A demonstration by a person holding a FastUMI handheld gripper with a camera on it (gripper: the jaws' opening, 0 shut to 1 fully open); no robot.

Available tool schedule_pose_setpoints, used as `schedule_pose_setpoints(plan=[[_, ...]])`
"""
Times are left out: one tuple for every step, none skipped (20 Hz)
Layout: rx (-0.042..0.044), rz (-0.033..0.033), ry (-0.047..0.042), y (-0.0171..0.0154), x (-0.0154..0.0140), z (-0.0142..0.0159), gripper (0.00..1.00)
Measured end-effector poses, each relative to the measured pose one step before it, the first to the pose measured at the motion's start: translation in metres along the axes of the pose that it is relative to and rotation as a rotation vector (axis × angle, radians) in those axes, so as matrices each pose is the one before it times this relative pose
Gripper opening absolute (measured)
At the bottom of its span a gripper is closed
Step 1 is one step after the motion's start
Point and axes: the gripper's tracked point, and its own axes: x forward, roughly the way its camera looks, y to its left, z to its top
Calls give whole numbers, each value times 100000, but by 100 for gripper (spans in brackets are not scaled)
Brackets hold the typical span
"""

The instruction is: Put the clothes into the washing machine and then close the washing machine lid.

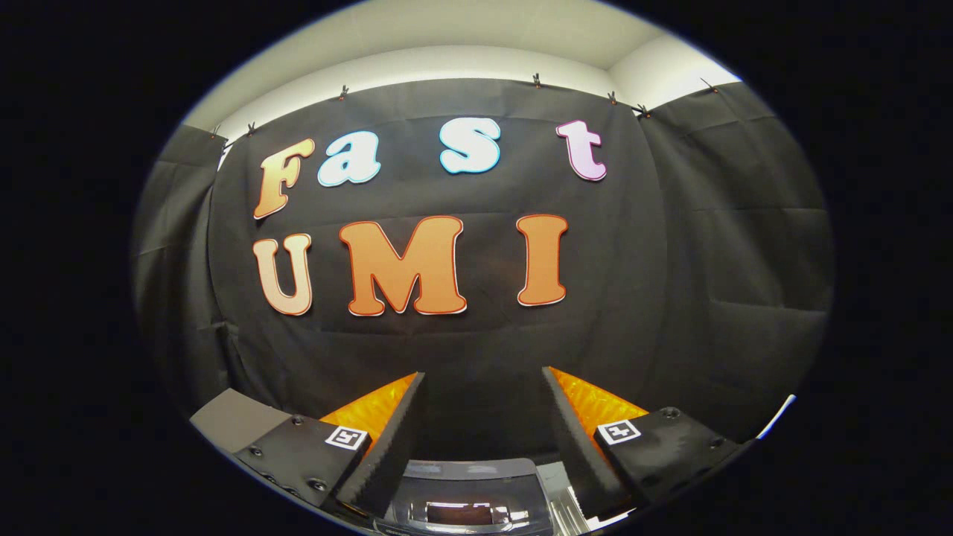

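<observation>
My gripper (484,376) is held up and faces the booth's black cloth wall, its two fingers (394,432) spread wide with nothing between them. Low between the finger bases lies the top of a washing machine (469,495), a dark glossy lid or panel with a pale reflection on it. I cannot tell whether the lid stands up or lies down. No clothes touch the fingers.
The black cloth wall (715,246) hangs close ahead and wraps round both sides. A grey flat surface (231,420) shows beside the left finger. A thin white edge (778,417) shows beyond the right finger.
</observation>
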Motion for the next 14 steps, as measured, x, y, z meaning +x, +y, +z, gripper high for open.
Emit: schedule_pose_setpoints(plan=[[558,225,140,290,-123,-70,97],[332,-57,106,-33,-172,-72,97],[119,-441,-101,15,-122,-6,97],[87,-467,-24,-15,-378,54,97],[164,-841,-388,105,-448,5,97],[57,-1024,-344,70,-780,-2,97],[-79,-1181,-175,-3,-548,-6,97],[-176,-1104,-169,85,-504,-33,97],[-203,-997,-397,113,-648,-13,97],[90,-1450,-365,48,-743,56,97],[729,-1415,-166,78,-812,-204,97],[1077,-902,-84,154,-849,-156,97],[980,-812,-219,175,-949,-279,97],[504,-824,-342,91,-1110,-105,97]])
